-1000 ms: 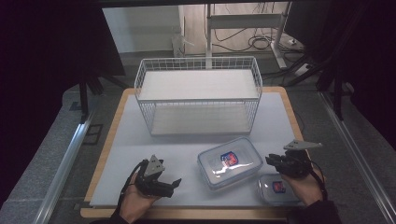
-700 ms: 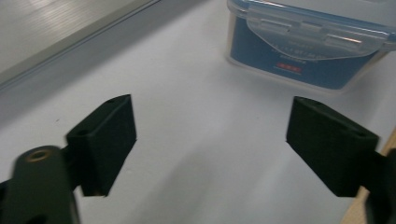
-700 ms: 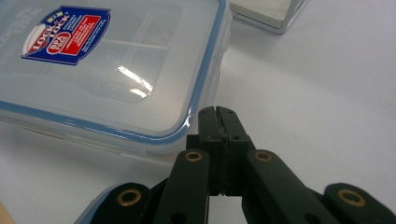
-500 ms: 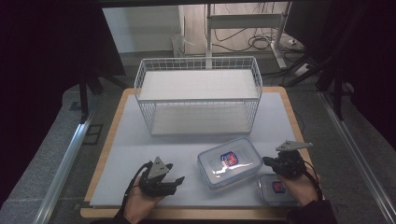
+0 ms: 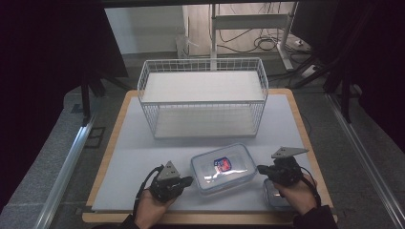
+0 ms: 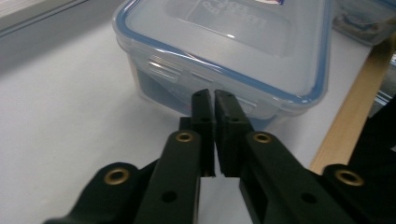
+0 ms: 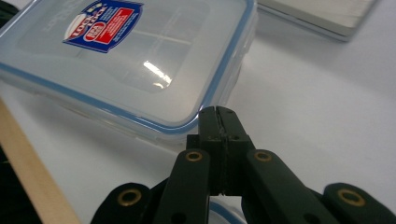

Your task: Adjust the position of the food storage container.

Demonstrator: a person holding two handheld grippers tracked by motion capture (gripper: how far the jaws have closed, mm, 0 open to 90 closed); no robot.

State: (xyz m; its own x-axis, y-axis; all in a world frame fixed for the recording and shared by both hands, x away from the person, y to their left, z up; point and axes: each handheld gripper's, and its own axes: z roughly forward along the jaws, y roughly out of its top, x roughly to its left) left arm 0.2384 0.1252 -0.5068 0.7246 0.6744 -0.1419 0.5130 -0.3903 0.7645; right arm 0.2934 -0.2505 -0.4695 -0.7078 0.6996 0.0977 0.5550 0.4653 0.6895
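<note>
A dim room with cables on the floor lies beyond my desk (image 5: pixel 143 157), a wood-edged top under a pale grey mat.

My left gripper (image 5: pixel 187 181) has just been closing, and its jaws now stand together with nothing between them; in the left gripper view (image 6: pixel 214 100) the tips sit right at the short side wall of the clear food container (image 6: pixel 233 51), just beside a lid latch, though I cannot tell whether they touch it. My right gripper (image 5: pixel 261 169) is closed up tight and empty too; in the right gripper view (image 7: pixel 218 116) its tips meet the rounded corner of the same container (image 7: pixel 140 60), at the blue seal of the lid.

The container (image 5: pixel 223 168) lies flat on the mat between my two hands, lid on, with a red and blue label on top. A smaller lidded container (image 5: pixel 274 195) lies under my right hand, near the front edge. Farther back, well apart from these, a white wire basket (image 5: pixel 203 98) stands across the middle of the desk.
</note>
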